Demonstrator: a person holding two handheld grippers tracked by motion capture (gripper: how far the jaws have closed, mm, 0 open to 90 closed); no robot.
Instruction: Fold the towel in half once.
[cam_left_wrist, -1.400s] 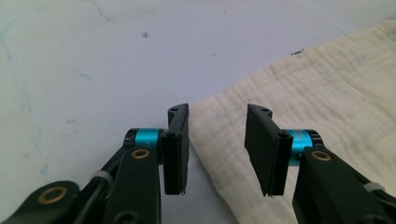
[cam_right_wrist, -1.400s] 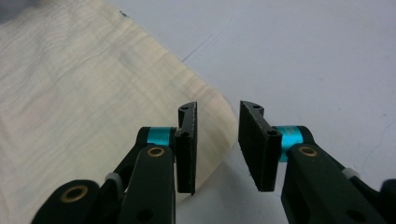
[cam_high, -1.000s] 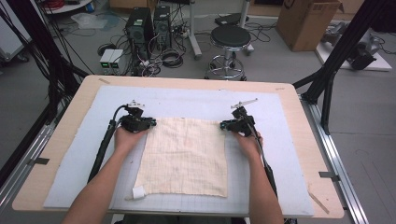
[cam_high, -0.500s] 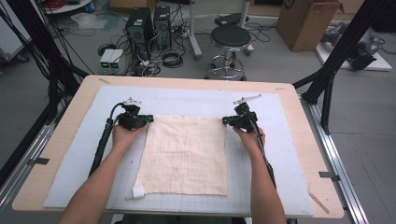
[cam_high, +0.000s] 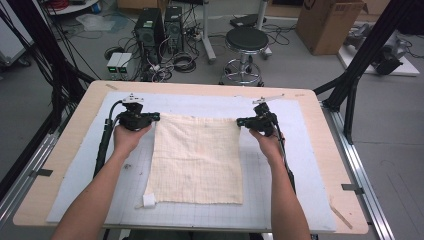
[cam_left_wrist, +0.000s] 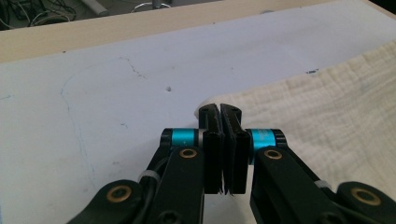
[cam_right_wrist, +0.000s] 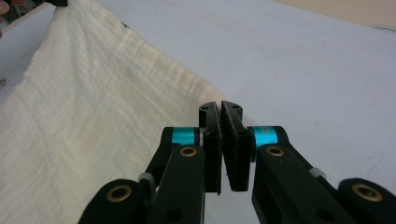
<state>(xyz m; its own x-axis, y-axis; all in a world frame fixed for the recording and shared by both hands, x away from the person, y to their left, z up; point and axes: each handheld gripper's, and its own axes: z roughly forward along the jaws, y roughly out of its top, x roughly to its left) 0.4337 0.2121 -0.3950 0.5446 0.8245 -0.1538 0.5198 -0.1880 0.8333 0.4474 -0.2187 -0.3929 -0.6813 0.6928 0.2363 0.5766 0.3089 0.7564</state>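
Note:
A cream, loosely woven cloth (cam_high: 197, 160) lies spread on the white mat (cam_high: 300, 165), and its far edge is stretched between my two grippers. My left gripper (cam_high: 156, 116) is shut on the far left corner. In the left gripper view the jaws (cam_left_wrist: 219, 109) meet with the cloth (cam_left_wrist: 327, 116) corner pinched at their tips. My right gripper (cam_high: 240, 121) is shut on the far right corner. In the right gripper view its jaws (cam_right_wrist: 219, 107) clamp the cloth (cam_right_wrist: 93, 116), which runs off taut to the upper left. A small white tag (cam_high: 149, 201) sits at the near left corner.
The mat covers most of a wooden table (cam_high: 65, 165), with bare wood around its rim. Past the far edge stand a stool (cam_high: 245, 40), computer boxes and cables on the floor. Black frame posts rise at both sides.
Both grippers have risen a little and carried the cloth's far edge up with them. The edge now hangs tight between them, while the near part still lies on the mat.

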